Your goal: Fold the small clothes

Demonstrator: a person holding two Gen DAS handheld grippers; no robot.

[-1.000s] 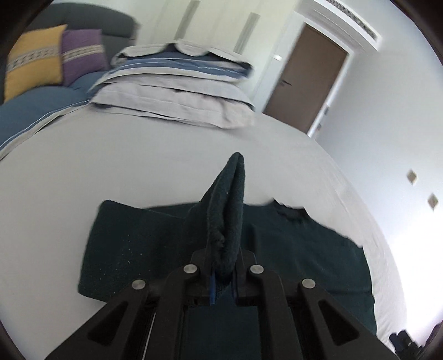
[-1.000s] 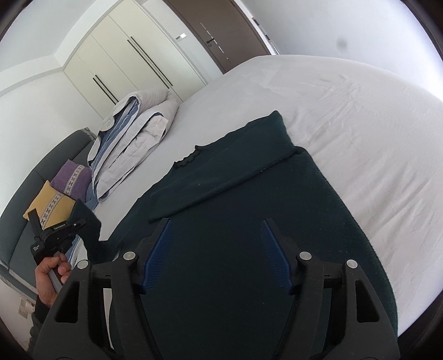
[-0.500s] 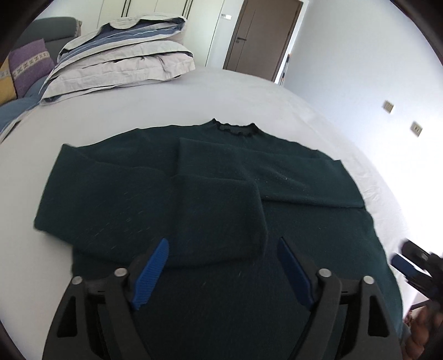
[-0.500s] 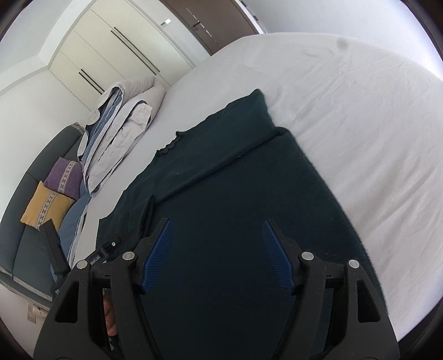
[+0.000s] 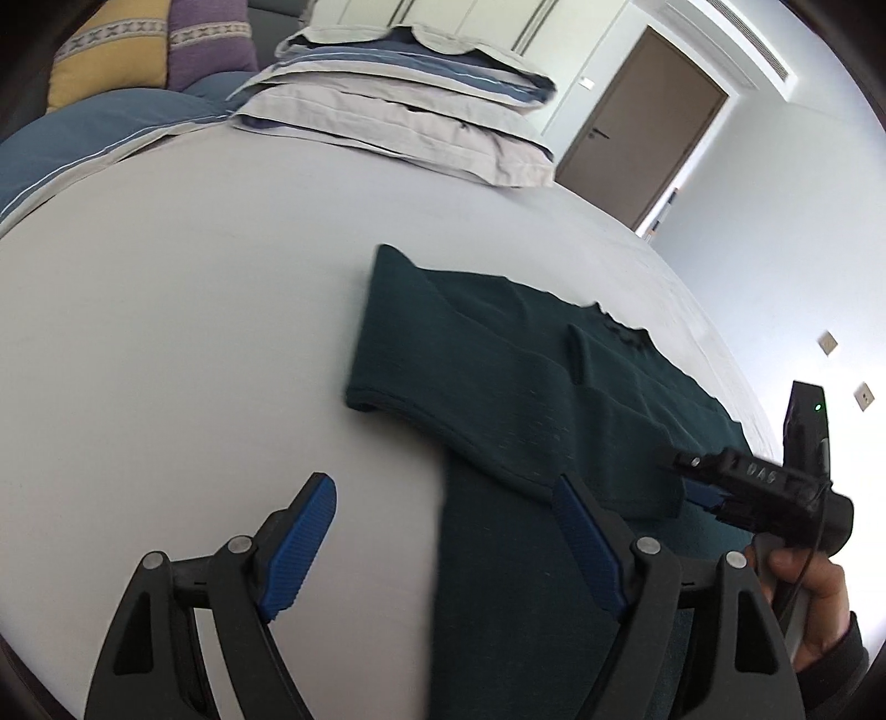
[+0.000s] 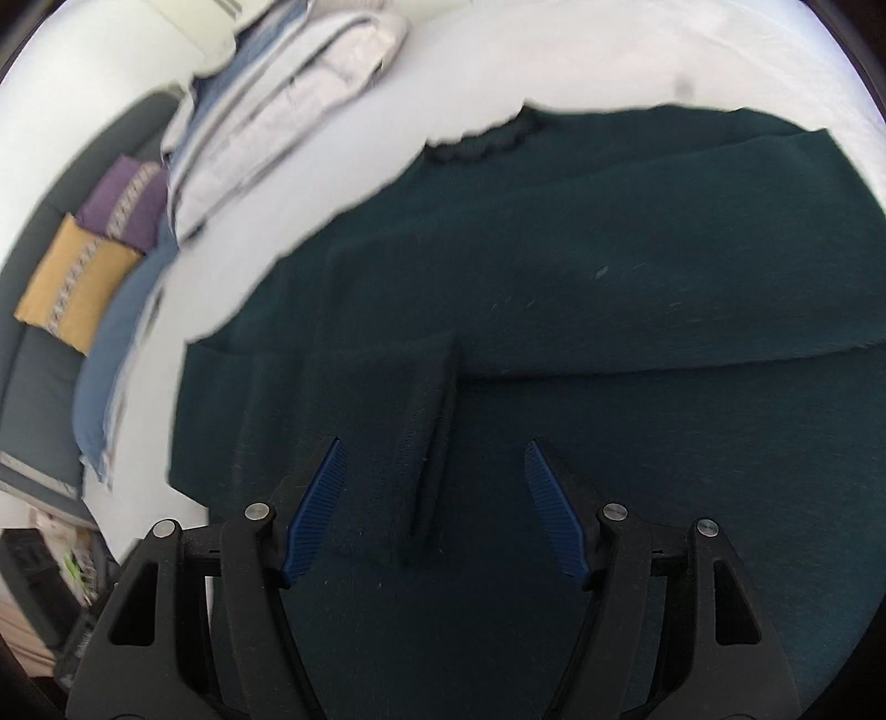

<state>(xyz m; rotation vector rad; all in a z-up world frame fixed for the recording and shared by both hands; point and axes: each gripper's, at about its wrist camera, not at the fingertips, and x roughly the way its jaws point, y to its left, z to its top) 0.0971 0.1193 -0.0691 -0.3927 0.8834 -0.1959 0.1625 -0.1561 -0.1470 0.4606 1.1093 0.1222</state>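
Observation:
A dark green sweater (image 5: pixel 498 376) lies flat on the white bed (image 5: pixel 194 332), both sleeves folded in across its body. My left gripper (image 5: pixel 443 531) is open, low over the sweater's left side edge; nothing is pinched. At the right of the left wrist view, a hand holds my right gripper (image 5: pixel 681 471) above the sweater's body. In the right wrist view the right gripper (image 6: pixel 434 448) hovers over the sweater (image 6: pixel 609 277). Its jaws are closing slightly, with the folded sleeve's cuff (image 6: pixel 426 399) between them, and the pads are clear of the cloth.
Stacked grey and blue pillows (image 5: pixel 398 99) sit at the head of the bed. A blue duvet (image 5: pixel 83 138) and yellow (image 5: pixel 105 55) and purple (image 5: pixel 210 39) cushions lie far left. A brown door (image 5: pixel 648 127) is behind. A person's hand (image 5: pixel 808 598) grips the right tool.
The left gripper, earlier shut on a raised sleeve, let it go; the sleeve now lies across the body. The left gripper slid to the sweater's left edge. The right moved over the sleeve cuff.

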